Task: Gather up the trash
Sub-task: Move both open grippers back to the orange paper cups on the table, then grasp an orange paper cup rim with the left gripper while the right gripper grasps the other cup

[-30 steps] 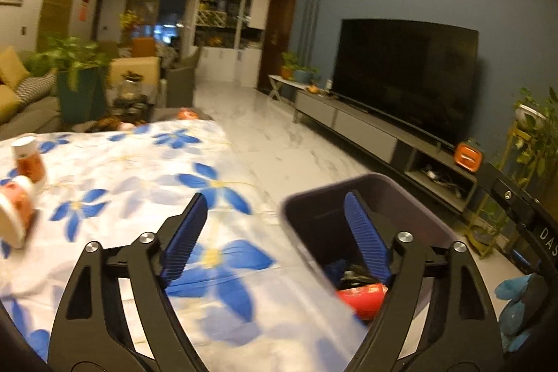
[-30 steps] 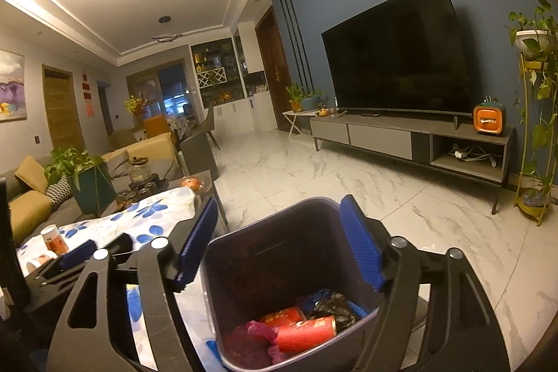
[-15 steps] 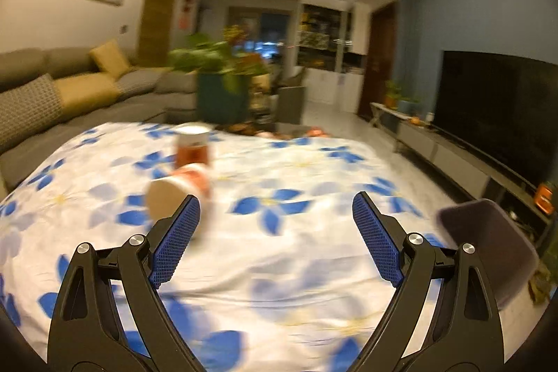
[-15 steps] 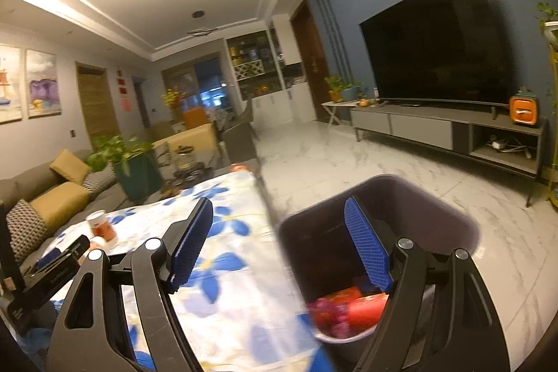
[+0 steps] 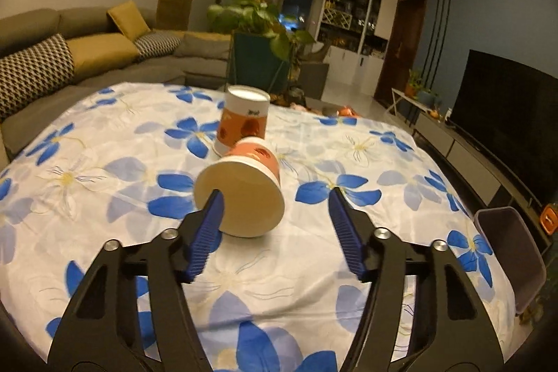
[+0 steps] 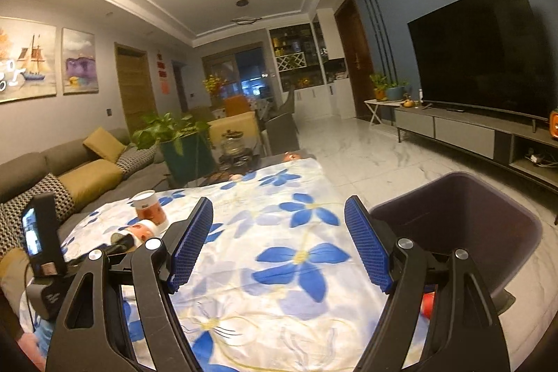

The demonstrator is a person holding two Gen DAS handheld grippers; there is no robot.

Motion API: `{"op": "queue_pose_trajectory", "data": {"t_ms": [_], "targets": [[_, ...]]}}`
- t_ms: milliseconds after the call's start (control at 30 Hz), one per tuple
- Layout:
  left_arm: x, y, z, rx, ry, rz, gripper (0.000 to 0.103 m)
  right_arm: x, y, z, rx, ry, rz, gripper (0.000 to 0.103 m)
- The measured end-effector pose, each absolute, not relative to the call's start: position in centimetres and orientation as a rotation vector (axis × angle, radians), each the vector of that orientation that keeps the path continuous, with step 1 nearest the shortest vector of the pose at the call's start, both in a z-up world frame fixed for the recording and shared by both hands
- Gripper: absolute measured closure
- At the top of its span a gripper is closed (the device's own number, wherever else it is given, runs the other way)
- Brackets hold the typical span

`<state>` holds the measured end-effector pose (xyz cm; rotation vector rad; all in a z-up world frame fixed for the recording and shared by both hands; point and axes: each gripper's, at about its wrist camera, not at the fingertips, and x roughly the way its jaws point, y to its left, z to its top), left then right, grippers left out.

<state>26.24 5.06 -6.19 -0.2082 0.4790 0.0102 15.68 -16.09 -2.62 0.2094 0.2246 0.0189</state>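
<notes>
Black-framed tongs (image 5: 275, 222) with ribbed blue pads (image 5: 343, 229), silver screws (image 5: 381, 233).

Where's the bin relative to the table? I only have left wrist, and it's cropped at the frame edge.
Observer: The bin stands on the floor at the table's right edge, right in front of the right gripper, which is open and empty.
Operator: Anything in it?
Observer: Something red shows low inside; the gripper hides the rest.
Operator: Is left on the tipped cup?
Observer: Not gripping. From the right wrist, the left gripper's finger lies beside the tipped cup; the upright cup stands behind.
</notes>
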Motion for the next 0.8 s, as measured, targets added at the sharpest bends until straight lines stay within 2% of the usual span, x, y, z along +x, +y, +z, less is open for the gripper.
{"op": "queue_pose_trajectory", "data": {"t_ms": [167,233,333,800], "targets": [[28.9,5.2,-7.0,-0.217,0.566,0.004,0.068,16.6,-14.5,-2.3,0.189,0.228,0.050,0.027],[29.5,5.4,-7.2,-0.227,0.588,-0.005,0.085,17.0,-13.9,-2.2,0.175,0.229,0.062,0.027],[29.8,5.7,-7.5,-0.246,0.602,-0.020,0.101,17.9,-12.9,-2.2,0.157,0.235,0.077,0.027],[25.9,10.8,-4.0,-0.244,0.455,0.066,0.101,23.9,-5.9,-2.5,0.117,0.300,0.183,0.027]]}}
